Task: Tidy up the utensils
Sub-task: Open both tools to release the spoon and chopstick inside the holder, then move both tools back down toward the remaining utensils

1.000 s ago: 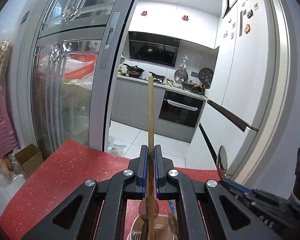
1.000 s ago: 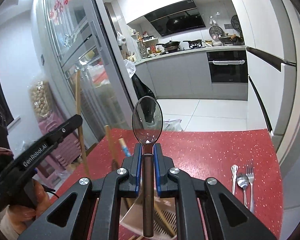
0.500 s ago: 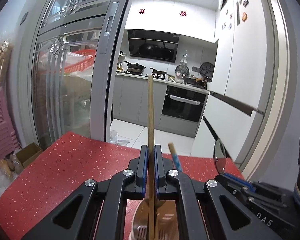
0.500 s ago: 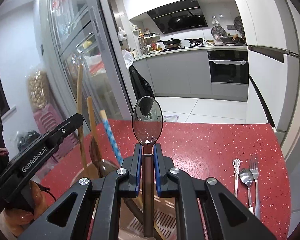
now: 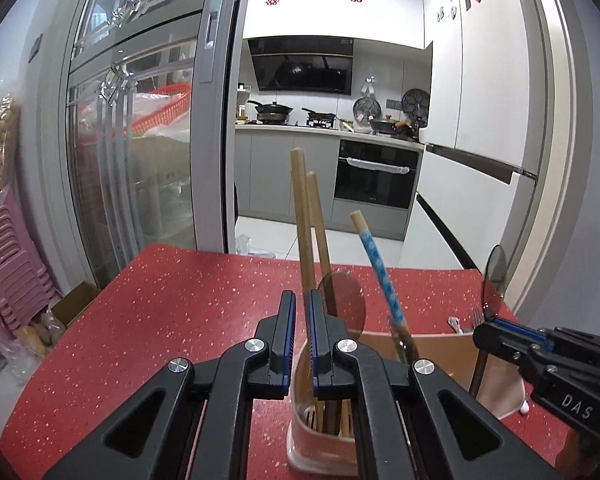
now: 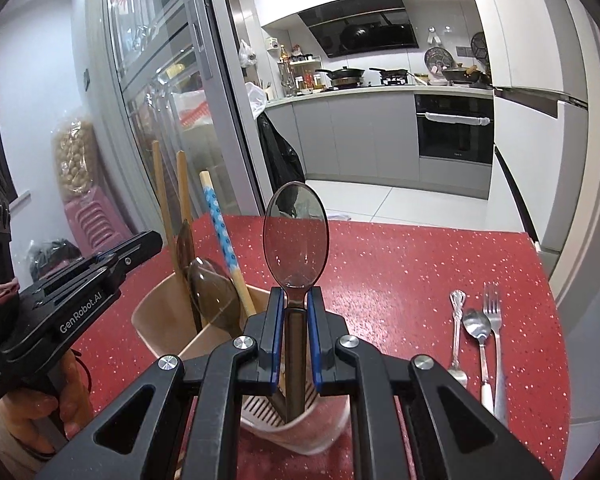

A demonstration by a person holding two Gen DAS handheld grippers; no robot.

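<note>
While clamped, spoon (image 6: 295, 240) overhangs holder (image 6: 160, 320).

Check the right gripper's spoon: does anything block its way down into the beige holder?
Nothing visible does. The right gripper holds the dark spoon upright, handle end already inside the holder. The other spoon and blue-dotted stick lean to the left in the holder, apart from it.

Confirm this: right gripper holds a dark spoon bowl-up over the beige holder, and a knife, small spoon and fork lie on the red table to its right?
Not quite. The right gripper does hold the spoon bowl-up over the holder, but on the table lie a small whisk, small spoon and fork, no knife. The right wrist view shows it.
</note>
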